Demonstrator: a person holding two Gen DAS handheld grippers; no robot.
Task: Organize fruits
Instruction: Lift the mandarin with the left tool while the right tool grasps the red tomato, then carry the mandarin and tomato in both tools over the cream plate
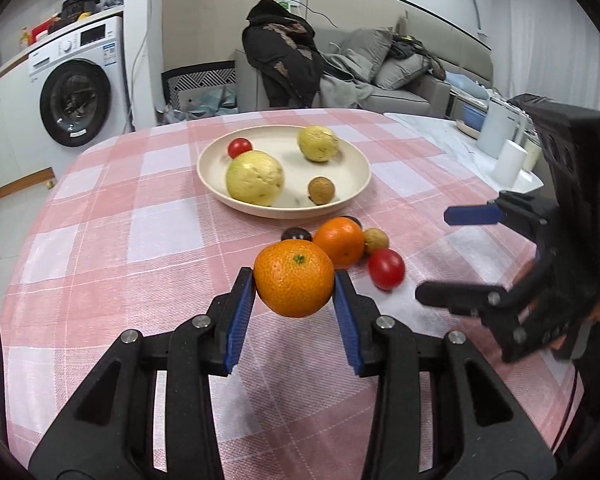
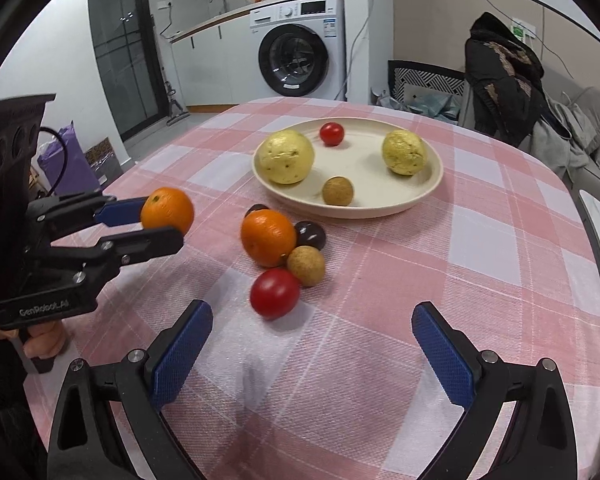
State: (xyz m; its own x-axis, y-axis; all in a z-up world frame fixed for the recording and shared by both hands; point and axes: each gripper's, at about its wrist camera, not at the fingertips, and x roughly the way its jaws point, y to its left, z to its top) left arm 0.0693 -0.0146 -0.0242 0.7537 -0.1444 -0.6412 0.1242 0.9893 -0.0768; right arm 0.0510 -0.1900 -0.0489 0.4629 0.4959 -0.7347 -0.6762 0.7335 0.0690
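My left gripper is shut on an orange and holds it above the checked tablecloth; it also shows in the right wrist view. My right gripper is open and empty, just short of a red tomato. Behind the tomato lie a second orange, a brown longan and two dark fruits. A cream plate holds two yellow-green guavas, a small tomato and a longan.
The round table carries a pink checked cloth. A white side table with a kettle and cups stands to its right. A washing machine, a sofa with a dark coat and a chair stand beyond.
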